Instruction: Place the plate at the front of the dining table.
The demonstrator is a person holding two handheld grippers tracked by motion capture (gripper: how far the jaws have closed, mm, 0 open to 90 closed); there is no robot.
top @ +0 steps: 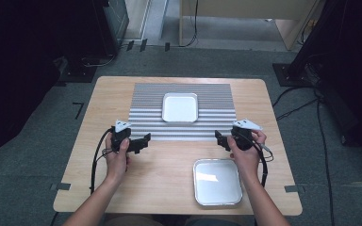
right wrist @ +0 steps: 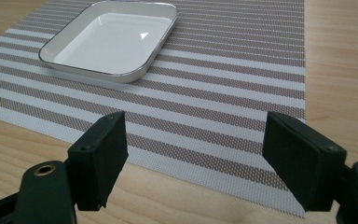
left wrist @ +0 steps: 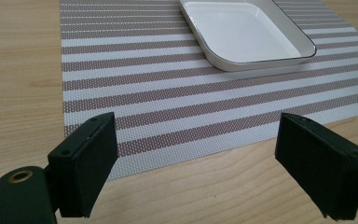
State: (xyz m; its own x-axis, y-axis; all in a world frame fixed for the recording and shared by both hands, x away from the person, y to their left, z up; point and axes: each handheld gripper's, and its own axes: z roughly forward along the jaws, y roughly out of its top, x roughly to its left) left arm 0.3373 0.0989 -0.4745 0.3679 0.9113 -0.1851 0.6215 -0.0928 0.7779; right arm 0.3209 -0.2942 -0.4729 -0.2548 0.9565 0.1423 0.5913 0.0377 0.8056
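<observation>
No legible text, label, brand, number or sign is found in any view. The striped mat [top: 183, 113], the white tray on the mat [top: 180, 108], the second white tray [top: 217, 181] near the right hand-held gripper [top: 222, 139] and the wooden surface [top: 169, 174] carry no markings. The black jaws bear no lettering.

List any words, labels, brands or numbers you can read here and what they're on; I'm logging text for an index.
None: no readable text in any view.
The white dish, the striped mat, the metal tray, the wooden table and both grippers, left and right, bear no lettering.
</observation>
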